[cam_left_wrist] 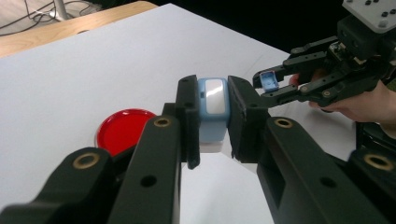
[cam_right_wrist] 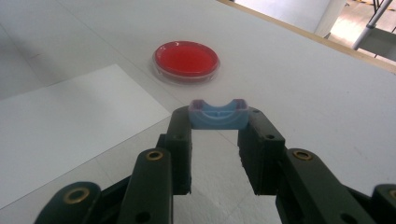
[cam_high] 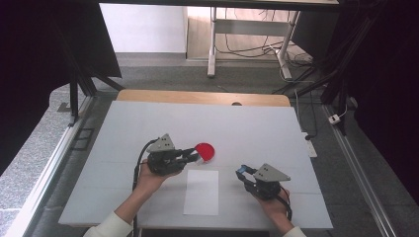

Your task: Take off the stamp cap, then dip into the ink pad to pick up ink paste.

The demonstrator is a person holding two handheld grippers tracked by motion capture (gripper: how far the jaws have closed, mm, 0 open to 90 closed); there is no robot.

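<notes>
L gripper (cam_left_wrist: pixel 212 116) clamping blue stamp body (cam_left_wrist: pixel 212 109); red-filled dish (cam_right_wrist: pixel 187 59) nearby

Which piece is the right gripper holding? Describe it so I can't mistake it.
On the white table, right of the paper sheet, the right gripper is shut on a small blue cap. It is a short, saddle-shaped piece with a curved dip on top, unlike the taller blue block with a white face in the left gripper.
</notes>
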